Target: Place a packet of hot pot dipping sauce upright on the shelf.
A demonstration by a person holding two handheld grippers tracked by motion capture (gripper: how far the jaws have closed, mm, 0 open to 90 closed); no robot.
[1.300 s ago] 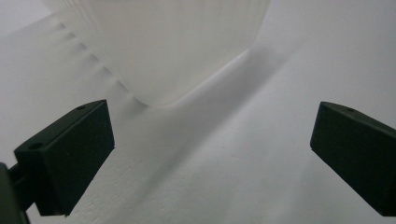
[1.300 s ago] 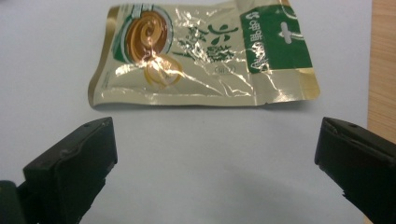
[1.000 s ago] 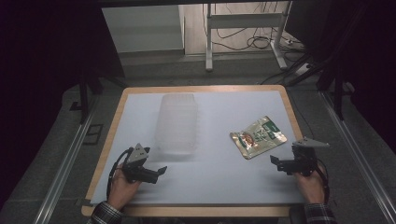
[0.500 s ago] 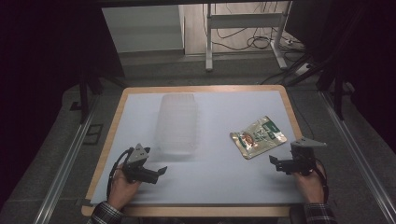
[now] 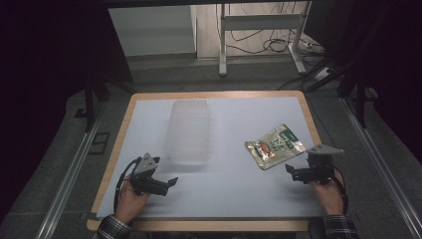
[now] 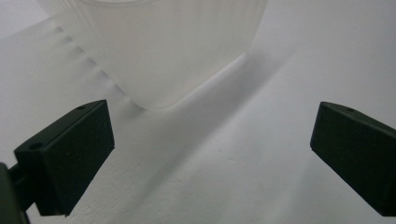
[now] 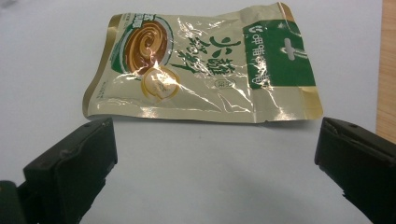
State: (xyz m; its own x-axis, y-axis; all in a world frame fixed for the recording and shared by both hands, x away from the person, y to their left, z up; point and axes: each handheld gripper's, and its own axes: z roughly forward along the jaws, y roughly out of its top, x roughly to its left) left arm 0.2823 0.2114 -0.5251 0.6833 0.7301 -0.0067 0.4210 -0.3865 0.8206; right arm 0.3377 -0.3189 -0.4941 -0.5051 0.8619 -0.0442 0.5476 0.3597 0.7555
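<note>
The left gripper (image 5: 171,180), low at the left of the high view, has its jaws spread wide with nothing between them; in its own view a translucent ribbed plastic container (image 6: 154,42) stands ahead at the upper left of the frame, apart from the jaws. The right gripper (image 5: 290,171), low at the right of the high view, also has its jaws wide apart and empty, and its view faces a crinkled gold-and-green foil snack packet (image 7: 201,65) lying flat across the upper frame, just beyond the jaw tips. Both things rest on the white tabletop (image 5: 239,189), well apart. Judging by this, nothing is yet grasped; approach, gripping and any placing all remain.
</note>
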